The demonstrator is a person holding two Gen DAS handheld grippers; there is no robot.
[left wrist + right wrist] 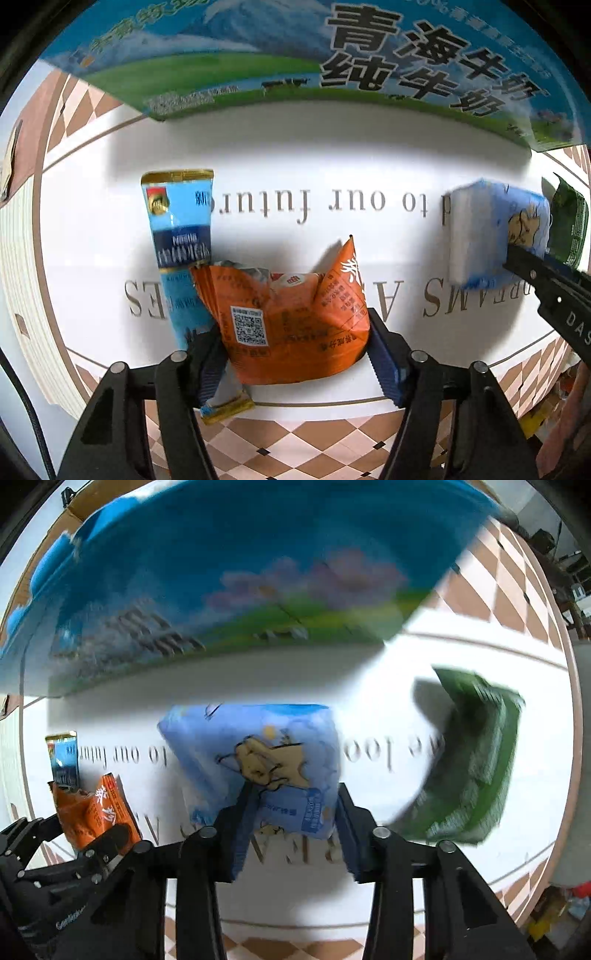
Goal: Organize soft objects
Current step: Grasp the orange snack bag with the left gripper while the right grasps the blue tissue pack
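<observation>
Soft packets are what you are sorting; your left gripper (295, 354) is clenched on the orange snack pouch (291, 314), low on the white tabletop (332, 147), and your right gripper (291, 834) is clenched on the blue tissue pack (258, 760), which looks lifted clear of the surface, though blur makes that uncertain; both packets should be light, crushable and a little slick, so hold them across the broad middle, not by a corner or seam; the pouch looks puffed with air and may squirm if you squeeze harder; the blue Nestle sachet (181, 240) lies just beside the pouch, partly under its edge and against your left finger, so it may drag along when you lift; the green packet (472, 760) sits near the tissue pack on the right; the milk carton box (332, 59) stands close behind everything and limits any forward swing.
</observation>
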